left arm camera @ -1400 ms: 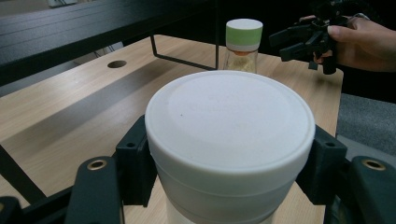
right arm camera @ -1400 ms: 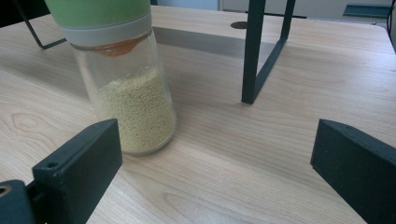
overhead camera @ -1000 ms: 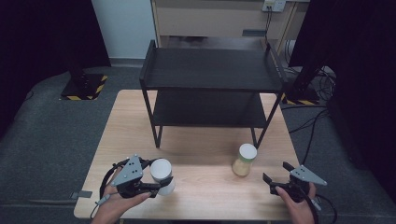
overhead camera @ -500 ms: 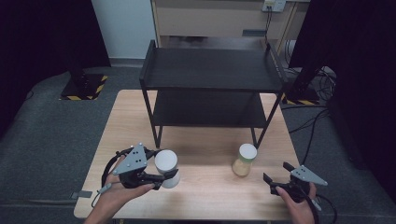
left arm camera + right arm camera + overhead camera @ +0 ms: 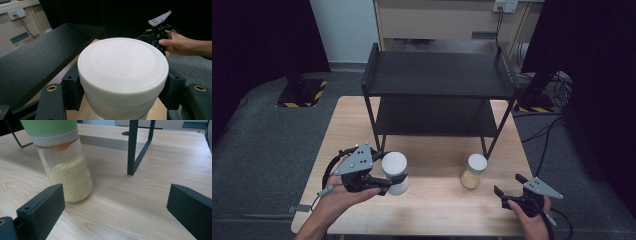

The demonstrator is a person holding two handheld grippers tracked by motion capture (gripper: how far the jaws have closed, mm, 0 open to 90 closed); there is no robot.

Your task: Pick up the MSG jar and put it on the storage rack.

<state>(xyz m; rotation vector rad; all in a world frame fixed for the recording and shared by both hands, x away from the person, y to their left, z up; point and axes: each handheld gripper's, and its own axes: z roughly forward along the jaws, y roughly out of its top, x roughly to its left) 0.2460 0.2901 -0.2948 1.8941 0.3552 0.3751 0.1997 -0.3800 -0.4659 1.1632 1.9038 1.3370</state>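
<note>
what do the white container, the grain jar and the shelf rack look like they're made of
White container: likely matte plastic; opaque, smooth, faint moulded lettering on top.
Grain jar: clear body, glass or plastic, can't tell; yellowish grains show through, and the green lid looks like plastic.
Shelf rack: thin black legs look like painted metal; shelves matte black, faintly grained, possibly wood board.

Left tongs (image 5: 393, 179) carried white jar (image 5: 395, 172) forward, slightly right.

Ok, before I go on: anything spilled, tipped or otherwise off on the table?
Nothing stands out. The white jar sits upright between the left gripper's jaws, the grain jar with the green lid stands upright with no grains on the wooden table, and the black shelf rack looks square.
</note>
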